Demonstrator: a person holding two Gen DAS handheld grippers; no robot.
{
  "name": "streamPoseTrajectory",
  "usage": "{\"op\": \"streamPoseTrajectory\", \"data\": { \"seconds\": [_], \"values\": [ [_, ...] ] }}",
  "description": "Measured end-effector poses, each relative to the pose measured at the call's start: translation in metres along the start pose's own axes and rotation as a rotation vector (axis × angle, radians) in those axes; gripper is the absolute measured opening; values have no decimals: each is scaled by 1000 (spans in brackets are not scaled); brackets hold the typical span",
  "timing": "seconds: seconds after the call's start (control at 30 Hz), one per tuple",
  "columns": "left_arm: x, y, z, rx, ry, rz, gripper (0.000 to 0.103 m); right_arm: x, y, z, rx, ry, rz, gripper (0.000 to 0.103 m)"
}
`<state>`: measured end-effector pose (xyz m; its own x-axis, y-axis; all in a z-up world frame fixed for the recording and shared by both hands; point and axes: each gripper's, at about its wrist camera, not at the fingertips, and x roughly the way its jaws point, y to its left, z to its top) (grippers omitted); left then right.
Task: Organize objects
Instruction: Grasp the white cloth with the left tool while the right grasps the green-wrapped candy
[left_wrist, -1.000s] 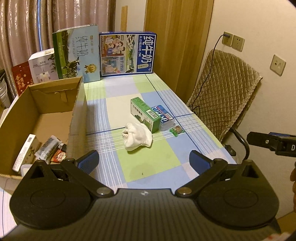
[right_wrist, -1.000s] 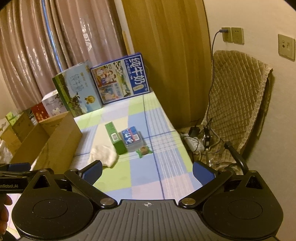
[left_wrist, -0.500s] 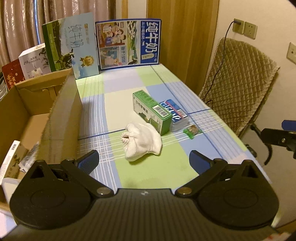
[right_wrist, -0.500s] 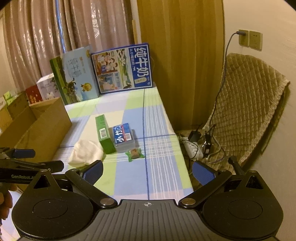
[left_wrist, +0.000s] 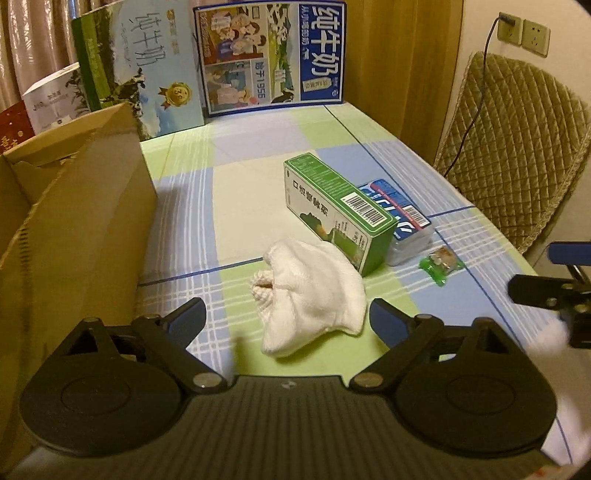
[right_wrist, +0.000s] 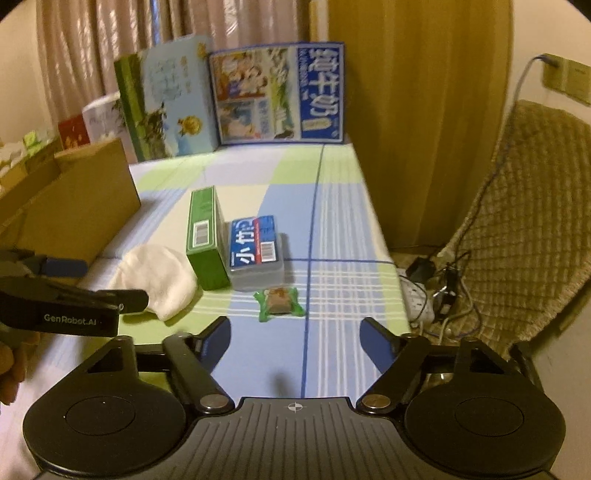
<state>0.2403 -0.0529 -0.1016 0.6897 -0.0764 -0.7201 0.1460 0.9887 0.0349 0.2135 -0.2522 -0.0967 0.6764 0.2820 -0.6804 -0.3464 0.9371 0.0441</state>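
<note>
Cloth (left_wrist: 310, 295) just ahead of left tool (left_wrist: 286, 319), between its spread fingers' line, on counter (left_wrist: 236, 192). Soft, light, bunched; judged best pinched at the raised middle fold, will sag. Green box (left_wrist: 336, 212) touching cloth's far side: stiff, light, grip across narrow sides. Blue pack (right_wrist: 255, 245) beside it, plastic likely slippery. Snack (right_wrist: 279, 299) just ahead of right tool (right_wrist: 295, 341), crinkly, flat, hard to pinch. Right tool also apart, empty. Carton (left_wrist: 81, 229) at left.
</note>
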Motion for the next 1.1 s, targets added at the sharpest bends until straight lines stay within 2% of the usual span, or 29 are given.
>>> {"op": "streamPoseTrajectory", "data": {
  "seconds": [0.27, 0.43, 0.57, 0.7, 0.8, 0.83, 0.87, 0.97, 1.1],
  "values": [
    [24, 3, 5, 1, 1, -13, 88, 50, 7, 9, -70, 26, 5, 60],
    [33, 5, 4, -9, 8, -23, 82, 73, 11, 8, -91, 37, 13, 47],
    [37, 6, 3, -14, 1, -35, 83, 85, 15, 5, -111, 40, -1, 42],
    [41, 9, 5, -32, -2, -55, 81, 86, 17, 6, -103, 28, 3, 30],
    [41, 9, 4, -44, -1, -74, 69, 86, 18, 6, -102, 30, 5, 24],
    [41, 8, 4, -47, 1, -85, 60, 86, 19, 6, -100, 31, 4, 24],
    [39, 7, 4, -48, 2, -87, 56, 85, 19, 6, -95, 34, 3, 23],
    [36, 6, 2, -55, 6, -88, 46, 80, 20, 4, -83, 39, 2, 23],
    [26, 5, -2, -72, 19, -102, 39, 66, 19, 4, -49, 44, -4, 23]
  ]
}}
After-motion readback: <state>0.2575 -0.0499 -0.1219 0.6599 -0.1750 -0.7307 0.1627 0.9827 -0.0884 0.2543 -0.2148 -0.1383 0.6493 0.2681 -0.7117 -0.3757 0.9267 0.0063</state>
